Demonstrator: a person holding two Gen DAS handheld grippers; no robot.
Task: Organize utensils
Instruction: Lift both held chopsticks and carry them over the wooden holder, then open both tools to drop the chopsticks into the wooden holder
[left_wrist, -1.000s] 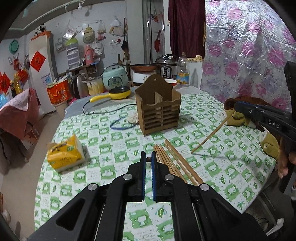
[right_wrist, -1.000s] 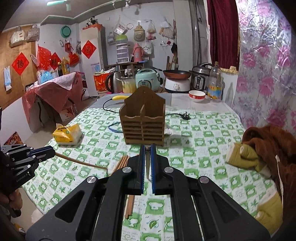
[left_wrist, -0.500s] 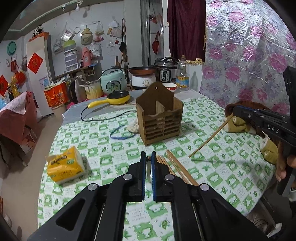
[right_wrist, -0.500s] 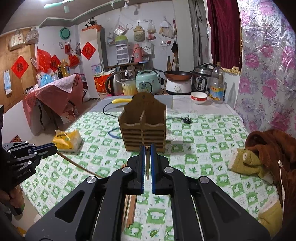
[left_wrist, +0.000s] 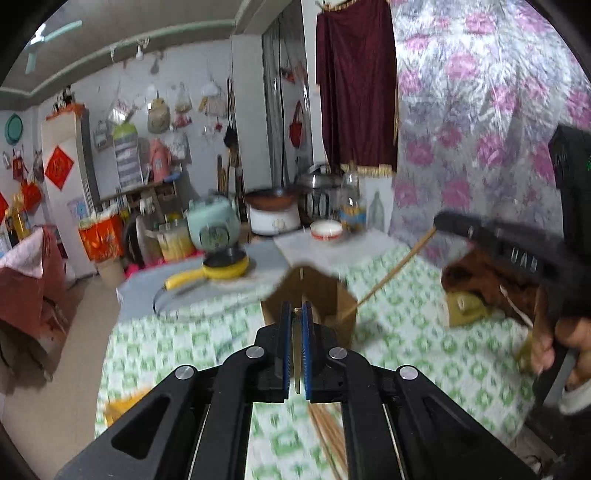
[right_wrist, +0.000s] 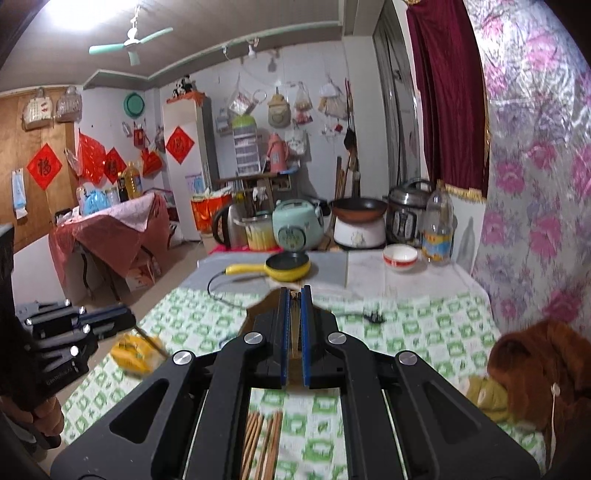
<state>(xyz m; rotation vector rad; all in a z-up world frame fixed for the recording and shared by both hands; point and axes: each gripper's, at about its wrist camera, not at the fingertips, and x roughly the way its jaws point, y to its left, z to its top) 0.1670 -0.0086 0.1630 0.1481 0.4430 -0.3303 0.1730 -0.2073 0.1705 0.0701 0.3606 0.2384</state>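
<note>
The brown wooden utensil holder stands mid-table, partly behind my left gripper, which is shut on a thin chopstick. At the right of this view my right gripper is shut on another chopstick, which slants down until its tip reaches the holder's right side. In the right wrist view my right gripper hides most of the holder. My left gripper shows at the left there, with its chopstick. Several loose chopsticks lie on the green-checked cloth below.
A yellow tissue pack lies at the table's left. A yellow pan, a white bowl, a bottle and cookers stand at the far end. A black plug lies behind the holder. A brown garment sits at the right edge.
Both grippers have risen, each with its chopstick lifted off the cloth. The holder now sits behind the fingertips in both views. The right chopstick's tip has moved from the cloth to the holder.
</note>
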